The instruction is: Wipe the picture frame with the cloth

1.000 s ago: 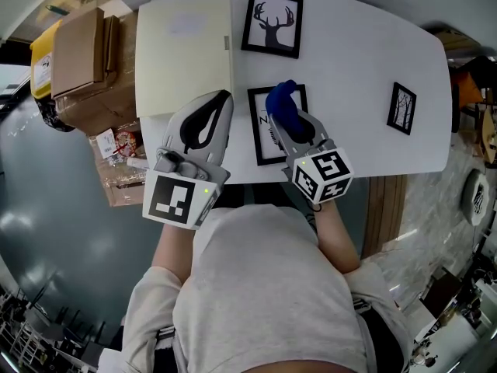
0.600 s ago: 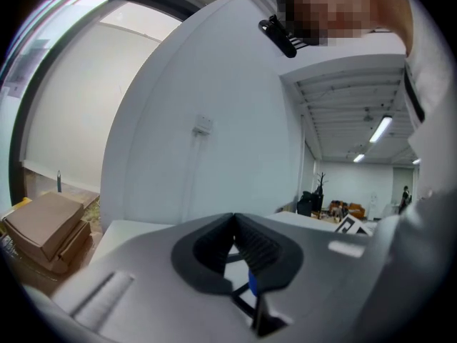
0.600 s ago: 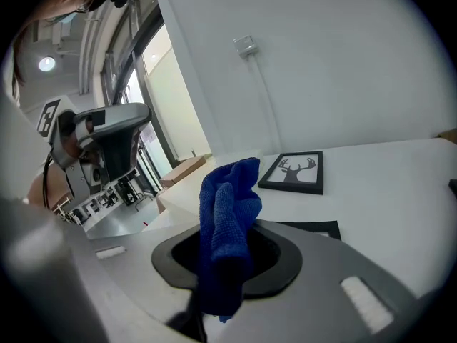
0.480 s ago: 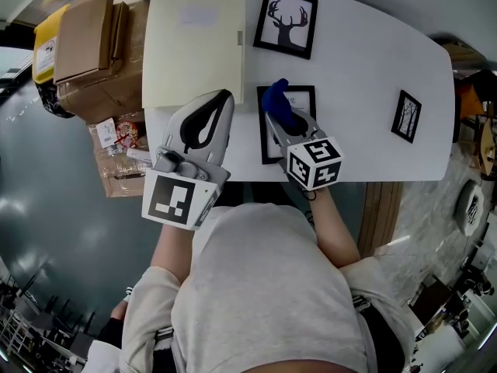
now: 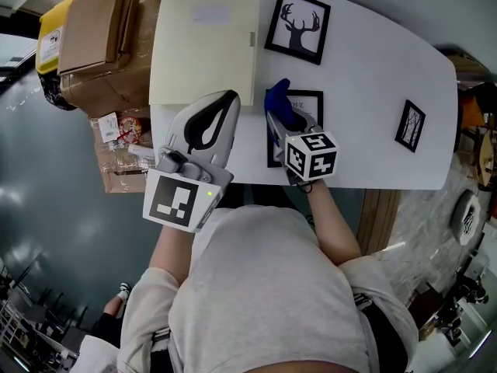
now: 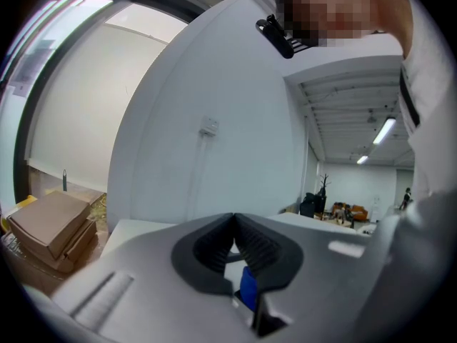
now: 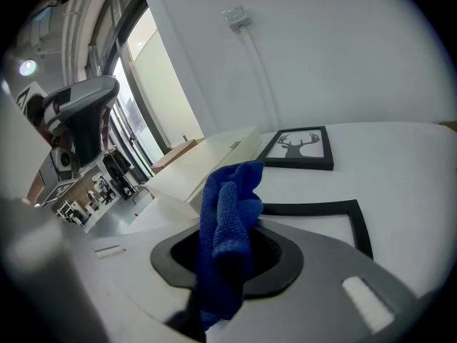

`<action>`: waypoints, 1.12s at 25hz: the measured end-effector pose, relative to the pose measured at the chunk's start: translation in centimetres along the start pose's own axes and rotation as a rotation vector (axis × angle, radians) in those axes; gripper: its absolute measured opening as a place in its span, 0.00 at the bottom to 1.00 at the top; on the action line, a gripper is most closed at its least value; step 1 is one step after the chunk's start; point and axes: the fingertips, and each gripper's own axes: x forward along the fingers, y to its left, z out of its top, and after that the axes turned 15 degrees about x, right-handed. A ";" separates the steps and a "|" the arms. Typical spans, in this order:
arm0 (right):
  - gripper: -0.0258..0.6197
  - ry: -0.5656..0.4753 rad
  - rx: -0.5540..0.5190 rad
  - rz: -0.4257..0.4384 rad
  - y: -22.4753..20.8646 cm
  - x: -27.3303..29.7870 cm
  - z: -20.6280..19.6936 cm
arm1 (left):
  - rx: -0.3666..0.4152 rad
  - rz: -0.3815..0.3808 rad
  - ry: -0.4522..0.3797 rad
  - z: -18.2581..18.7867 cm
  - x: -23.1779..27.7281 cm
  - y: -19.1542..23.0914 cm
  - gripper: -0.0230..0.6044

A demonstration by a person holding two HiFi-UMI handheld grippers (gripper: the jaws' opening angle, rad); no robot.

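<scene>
My right tongs point(image 5: 284, 121) are pinched on the blue cloth point(image 5: 277, 102), which bunches up out of the grip and stands above the tips in the right gripper view. In the head view the cloth sits over the left side of the black picture frame point(image 5: 312, 98), which lies flat near the front edge of the white table point(image 5: 365, 61). I cannot tell whether the cloth is actually pressing on the frame. My left tongs point(image 5: 228, 95) are pressed together at the tips with nothing between them, and a sliver of blue shows through the gap lower down in the left gripper view. They hang over the table just left of the frame, with their tips by the near corner of a cream board point(image 5: 203, 45). Further back, a deer picture point(image 5: 297, 27) lies flat beside that board, and a small tree picture point(image 5: 409, 126) lies well apart towards the right end. Cardboard boxes point(image 5: 89, 29) are stacked off the table's left end.
</scene>
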 end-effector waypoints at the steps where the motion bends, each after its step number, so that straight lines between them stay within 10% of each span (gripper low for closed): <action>1: 0.21 0.004 0.003 -0.004 -0.1 0.2 -0.1 | 0.004 0.001 -0.004 0.1 0.1 0.1 0.04; 12: 0.34 -0.028 0.012 -0.024 -0.5 0.0 0.8 | 0.001 -0.027 0.012 0.0 0.4 0.0 0.04; 28: 0.16 0.025 -0.019 -0.112 -1.8 0.6 0.4 | 0.008 -0.001 0.014 -0.1 0.0 -0.1 0.04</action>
